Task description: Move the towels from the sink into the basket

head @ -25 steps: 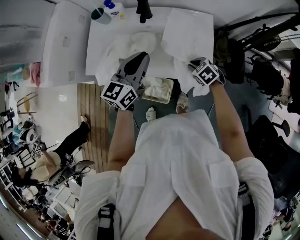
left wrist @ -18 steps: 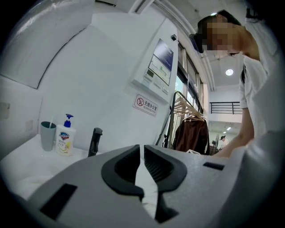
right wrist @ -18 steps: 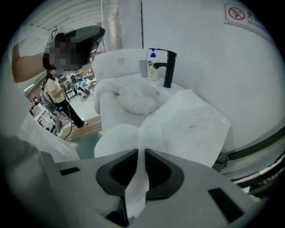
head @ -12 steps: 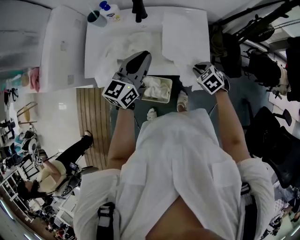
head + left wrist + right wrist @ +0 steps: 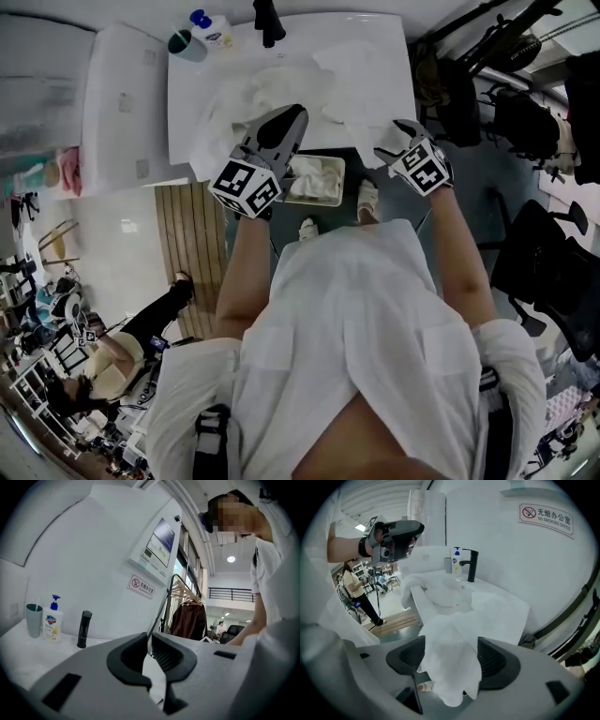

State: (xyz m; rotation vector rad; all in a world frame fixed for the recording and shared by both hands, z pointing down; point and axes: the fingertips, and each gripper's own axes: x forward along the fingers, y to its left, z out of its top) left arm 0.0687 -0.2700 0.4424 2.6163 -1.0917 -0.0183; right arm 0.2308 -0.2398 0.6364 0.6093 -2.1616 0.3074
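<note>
Right gripper view: right gripper [image 5: 451, 660] jaws wide apart, just been opening, with a white towel [image 5: 450, 667] hanging loose between the pads, not pinched, its far end trailing back over the sink [image 5: 423, 603] edge toward the faucet [image 5: 471, 564]. Left gripper view: left gripper [image 5: 150, 641] jaws closed at the tips, white cloth showing in the gap behind them, can't tell if pinched; soap bottle [image 5: 52, 620] and cup [image 5: 33, 619] beyond. Only the head view shows the basket [image 5: 309, 202] on the floor in front of the sink, between both grippers, with towels already inside and more still piled in the sink.
</note>
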